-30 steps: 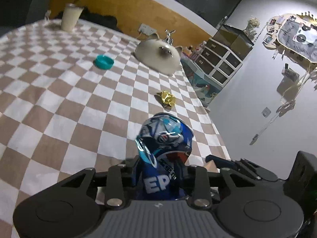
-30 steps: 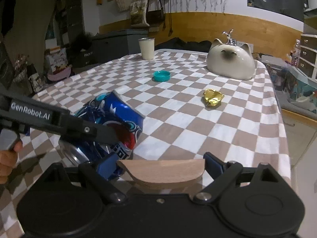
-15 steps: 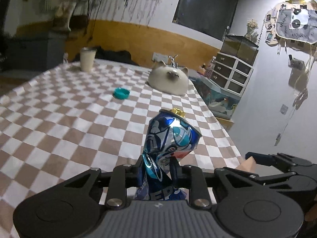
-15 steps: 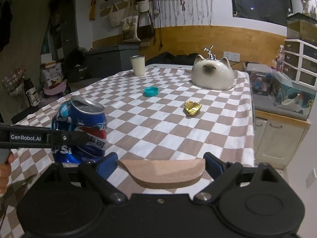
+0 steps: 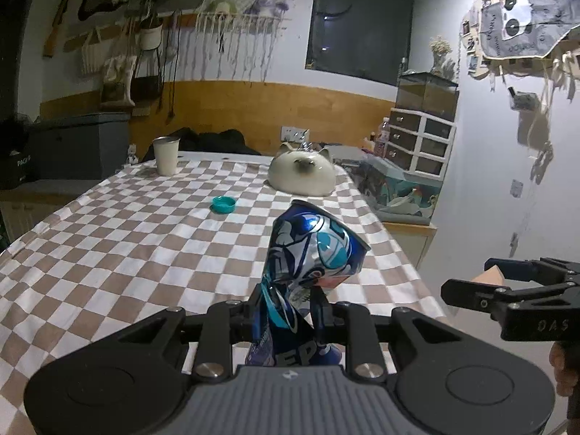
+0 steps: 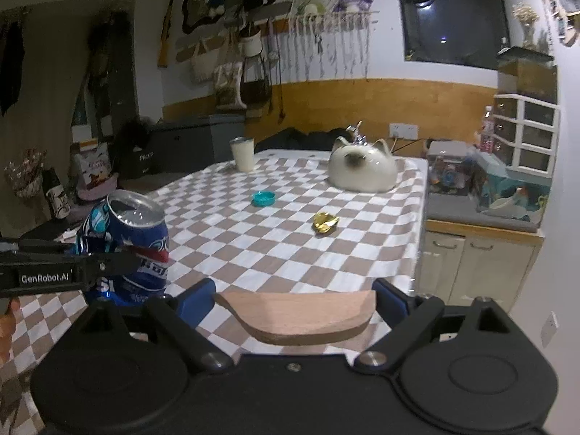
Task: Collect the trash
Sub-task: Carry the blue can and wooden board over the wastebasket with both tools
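Left wrist view: my left claw has just squeezed tighter on the crushed Pepsi can and lifted it off the checkered tablecloth — first trash secured. Right claw clamps a wooden piece; gold wrapper waits beyond it.

The crushed blue Pepsi can stands roughly upright above the near edge of the checkered tablecloth, its middle pinched in and its open silver top leaning slightly. A crumpled gold foil wrapper lies flat on the cloth toward the right side. A teal bottle cap rests open side up farther back, near the middle.
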Tool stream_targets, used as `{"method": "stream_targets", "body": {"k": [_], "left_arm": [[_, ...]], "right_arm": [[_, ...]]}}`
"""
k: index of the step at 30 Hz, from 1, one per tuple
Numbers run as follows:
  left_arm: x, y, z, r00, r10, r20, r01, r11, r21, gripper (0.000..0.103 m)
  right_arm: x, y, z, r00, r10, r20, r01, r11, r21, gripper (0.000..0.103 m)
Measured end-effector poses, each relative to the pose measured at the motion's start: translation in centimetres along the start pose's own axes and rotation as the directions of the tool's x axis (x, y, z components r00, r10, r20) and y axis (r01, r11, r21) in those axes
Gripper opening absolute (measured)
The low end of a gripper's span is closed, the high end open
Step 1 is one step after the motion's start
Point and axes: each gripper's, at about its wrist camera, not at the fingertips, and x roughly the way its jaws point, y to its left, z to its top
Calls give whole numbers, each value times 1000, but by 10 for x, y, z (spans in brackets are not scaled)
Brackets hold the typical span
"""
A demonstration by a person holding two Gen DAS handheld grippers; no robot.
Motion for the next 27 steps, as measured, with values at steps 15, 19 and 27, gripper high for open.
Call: {"method": "stream_targets", "body": {"k": [15,19,27], "left_arm": [[-32,-103,-16,996,-71,46,68,996,65,26],[-29,-139,-21,992,-116,49,111,990,90,26],[-8,-220,-36,975,-220,19,216,967,132,26]], "right_arm": [[-103,-65,-24,988,-134,72,130,990,56,93],[-128,-91,-37,978,-193,77,186,979,87,93],[-171,-154,-64,948,-310,66,296,941,161,93]]}}
